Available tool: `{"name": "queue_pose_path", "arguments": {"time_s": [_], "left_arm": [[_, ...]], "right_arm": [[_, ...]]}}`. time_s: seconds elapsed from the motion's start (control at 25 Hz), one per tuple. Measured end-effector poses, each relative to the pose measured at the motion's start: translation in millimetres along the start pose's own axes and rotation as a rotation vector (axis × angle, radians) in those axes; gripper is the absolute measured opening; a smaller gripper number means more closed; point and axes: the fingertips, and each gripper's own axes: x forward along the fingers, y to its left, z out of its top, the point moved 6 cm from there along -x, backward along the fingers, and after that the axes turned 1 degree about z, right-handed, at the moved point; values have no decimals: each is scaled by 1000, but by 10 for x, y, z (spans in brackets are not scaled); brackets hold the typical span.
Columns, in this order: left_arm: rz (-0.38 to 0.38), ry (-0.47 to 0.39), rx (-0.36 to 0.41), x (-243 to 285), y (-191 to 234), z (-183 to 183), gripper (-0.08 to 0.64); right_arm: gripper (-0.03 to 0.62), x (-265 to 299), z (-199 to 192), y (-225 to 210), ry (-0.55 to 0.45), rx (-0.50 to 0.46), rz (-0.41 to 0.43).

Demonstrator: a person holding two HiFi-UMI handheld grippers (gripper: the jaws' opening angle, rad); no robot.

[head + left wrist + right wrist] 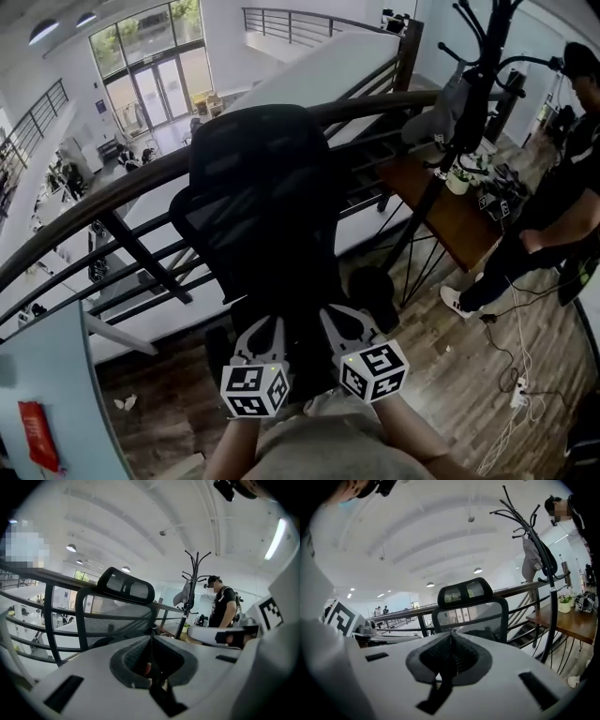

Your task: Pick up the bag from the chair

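Left gripper (151, 639) is clenched, tips meeting on nothing I can make out. Right gripper (451, 634) is the same, and both sit low at the chair (262, 187) seat. This looks like the approach: next, open the jaws and find a hold on the bag, presumably on the seat but lost against the black, so its heading and long axis can't be told.

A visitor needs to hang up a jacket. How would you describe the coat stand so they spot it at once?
Follow the dark railing past the black office chair to the wooden table on the right. The coat stand rises beside it: a thin black pole with curved hooks, a grey garment hanging from it, taller than anything nearby.
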Motion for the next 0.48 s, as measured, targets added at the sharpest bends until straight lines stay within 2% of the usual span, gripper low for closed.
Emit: {"name": "queue_pose_path", "arguments": {"time_s": [0.24, 0.28, 0.32, 0.36, 0.4, 0.48], "left_arm": [[55, 16, 14, 224, 52, -18, 6], [64, 12, 24, 251, 63, -33, 27], [72, 8, 43, 284, 72, -52, 102], [84, 6, 73, 323, 83, -78, 160], [101, 8, 110, 370, 96, -109, 186], [143, 16, 180, 474, 135, -183, 232]], "right_arm": [[2, 266, 1, -193, 37, -13, 65], [3, 303, -8, -215, 40, -18, 75], [4, 339, -20, -237, 45, -26, 86], [37, 377, -37, -263, 52, -39, 96], [120, 415, -60, -292, 62, -57, 105], [160, 484, -114, -367, 83, -102, 116]]}}
